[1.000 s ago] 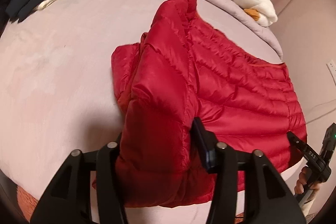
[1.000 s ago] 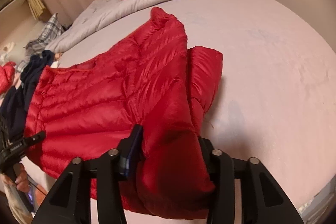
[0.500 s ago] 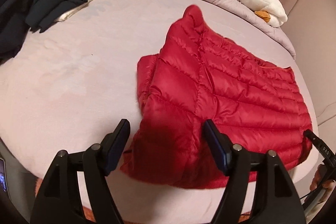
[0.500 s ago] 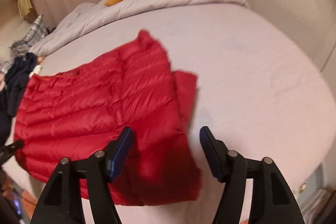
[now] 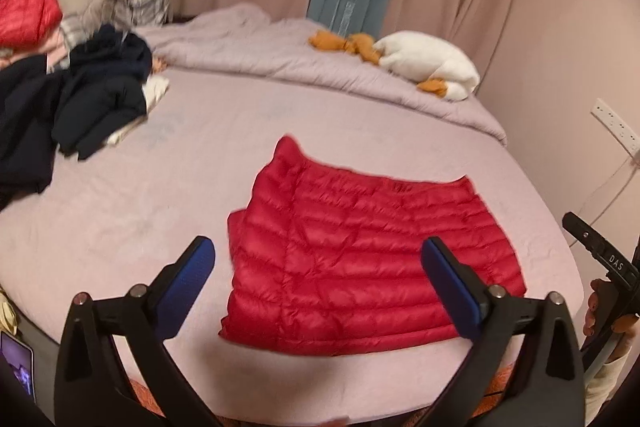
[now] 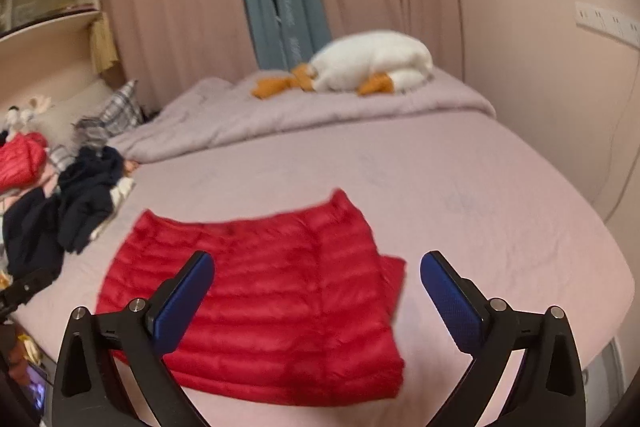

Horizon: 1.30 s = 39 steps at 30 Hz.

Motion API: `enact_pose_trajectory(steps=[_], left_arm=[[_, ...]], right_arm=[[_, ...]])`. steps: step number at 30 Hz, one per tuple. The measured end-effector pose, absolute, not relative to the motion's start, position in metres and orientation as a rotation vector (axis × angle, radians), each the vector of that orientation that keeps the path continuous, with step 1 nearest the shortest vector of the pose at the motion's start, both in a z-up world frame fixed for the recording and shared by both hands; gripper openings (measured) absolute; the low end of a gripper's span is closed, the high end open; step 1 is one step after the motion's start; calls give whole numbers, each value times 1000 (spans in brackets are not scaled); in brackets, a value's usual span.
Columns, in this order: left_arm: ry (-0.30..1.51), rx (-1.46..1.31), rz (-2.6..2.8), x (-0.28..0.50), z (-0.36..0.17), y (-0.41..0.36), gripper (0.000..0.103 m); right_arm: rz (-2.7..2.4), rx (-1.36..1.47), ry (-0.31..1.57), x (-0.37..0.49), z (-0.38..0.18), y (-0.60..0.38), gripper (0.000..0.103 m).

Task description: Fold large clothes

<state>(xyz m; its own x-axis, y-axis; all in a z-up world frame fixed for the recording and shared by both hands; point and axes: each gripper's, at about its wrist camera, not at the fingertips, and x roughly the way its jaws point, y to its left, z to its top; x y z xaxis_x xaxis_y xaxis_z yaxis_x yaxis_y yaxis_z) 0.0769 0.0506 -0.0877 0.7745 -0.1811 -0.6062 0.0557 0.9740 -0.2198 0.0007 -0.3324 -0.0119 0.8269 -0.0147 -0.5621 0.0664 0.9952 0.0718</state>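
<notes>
Both wrist cameras look steeply down from above the bed's (image 5: pixel 132 211) near edge, facing the curtained far wall. Each frames the folded red down jacket (image 5: pixel 360 259) between and beyond its wide-spread jaws; both share the plush goose (image 6: pixel 372 61).

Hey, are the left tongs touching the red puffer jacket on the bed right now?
Apart. In the left wrist view the left tongs hang wide open, having just been opening, raised above the red puffer jacket, which lies flat on the bed.
</notes>
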Motion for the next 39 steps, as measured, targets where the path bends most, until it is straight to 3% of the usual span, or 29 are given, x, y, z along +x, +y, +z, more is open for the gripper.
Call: enact_pose_trajectory(steps=[39], left_arm=[[779, -137, -204, 77, -108, 6, 103]], right_arm=[[0, 25, 639, -2, -33, -288, 102]])
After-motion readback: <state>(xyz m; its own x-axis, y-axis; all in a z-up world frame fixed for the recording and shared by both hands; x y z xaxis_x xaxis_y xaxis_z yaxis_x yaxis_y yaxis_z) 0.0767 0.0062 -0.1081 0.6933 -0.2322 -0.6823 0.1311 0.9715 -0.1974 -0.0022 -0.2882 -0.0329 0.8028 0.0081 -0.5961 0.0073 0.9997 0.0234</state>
